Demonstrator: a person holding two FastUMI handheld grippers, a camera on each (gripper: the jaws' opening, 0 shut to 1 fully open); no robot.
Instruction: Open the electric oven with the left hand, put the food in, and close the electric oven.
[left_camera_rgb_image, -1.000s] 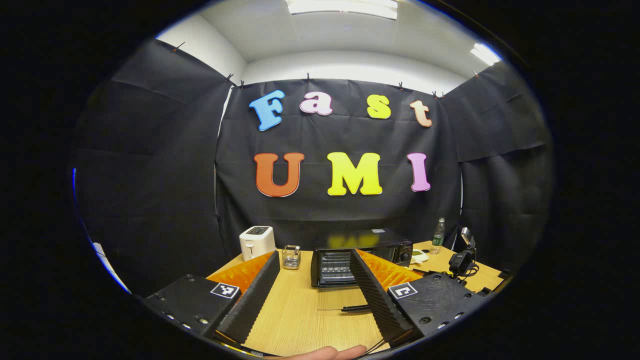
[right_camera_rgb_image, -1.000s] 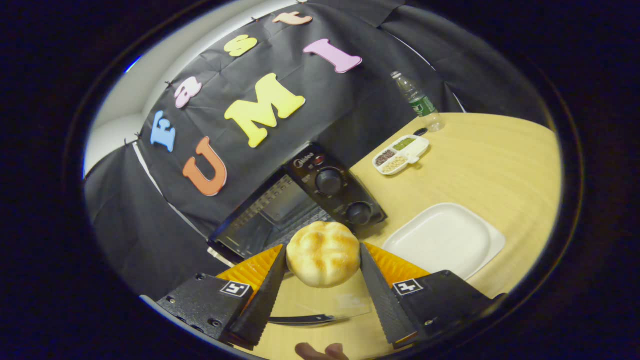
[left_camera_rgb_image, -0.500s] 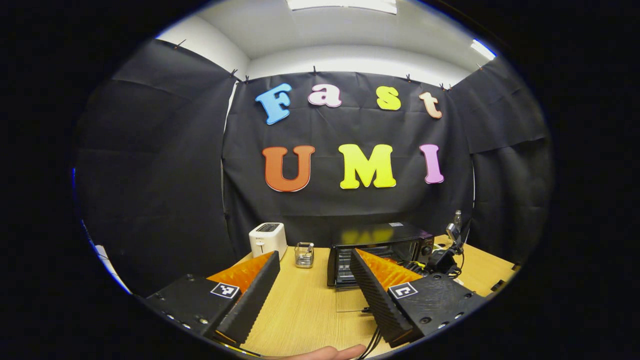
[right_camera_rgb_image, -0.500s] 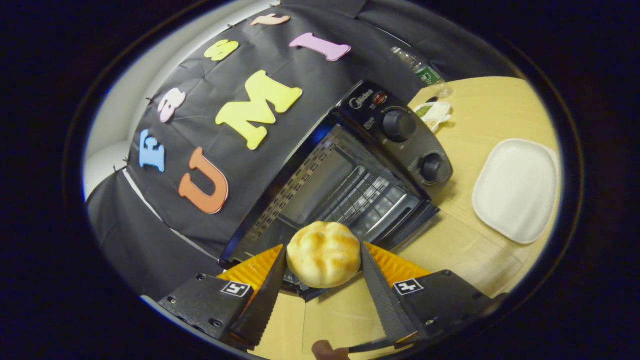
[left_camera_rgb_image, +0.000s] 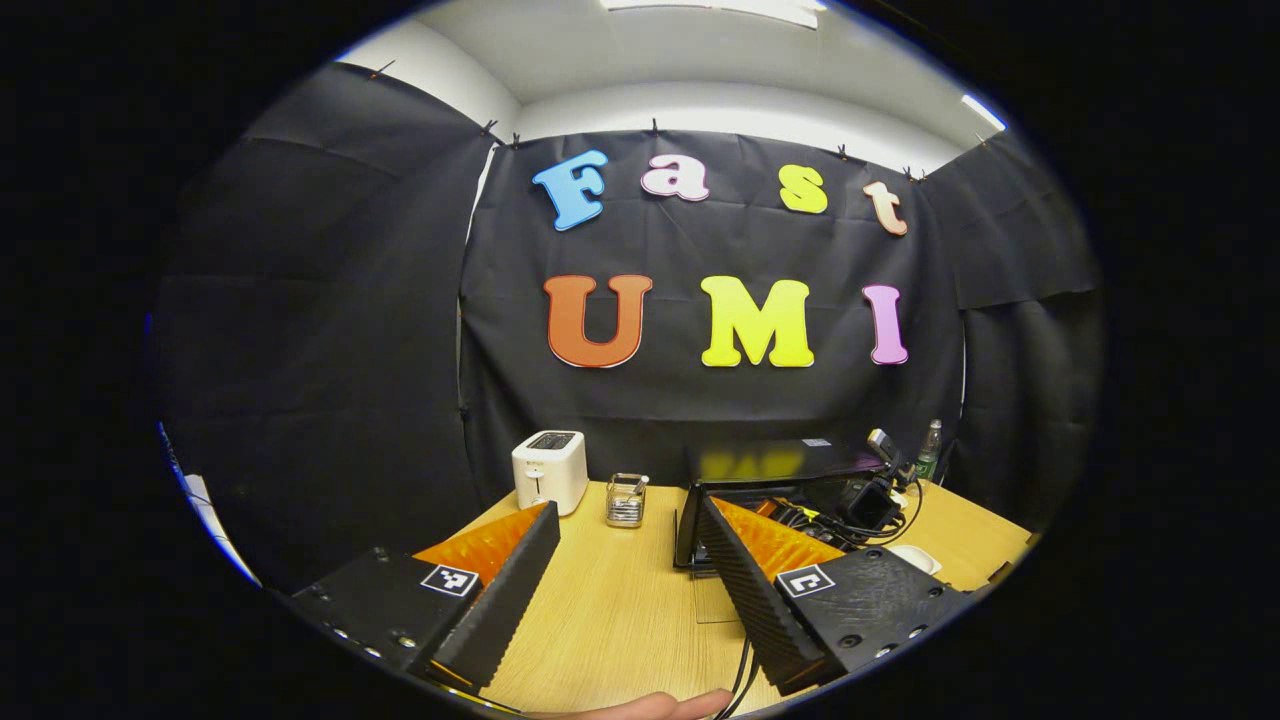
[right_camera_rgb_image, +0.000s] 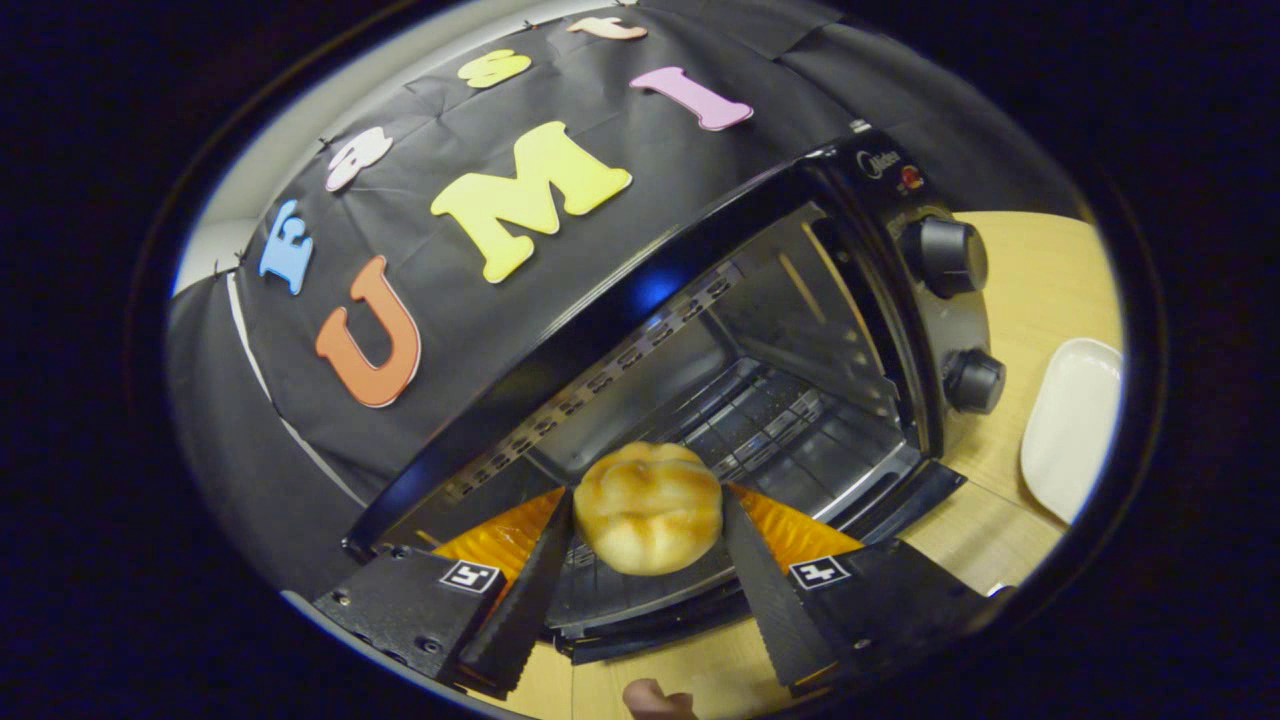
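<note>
The right claw (right_camera_rgb_image: 648, 560), clamped on the bun (right_camera_rgb_image: 648, 507), has advanced to the open oven (right_camera_rgb_image: 800, 330) mouth just ahead, so insertion is imminent, while the left claw (left_camera_rgb_image: 625, 590) hangs wide and empty.

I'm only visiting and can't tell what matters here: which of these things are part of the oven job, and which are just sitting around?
Part of the job:
- electric oven, door open
- bread roll, held in the right gripper
- left gripper, open and empty

Just lying about:
- toaster
- small wire basket
- water bottle
- white plate
</note>
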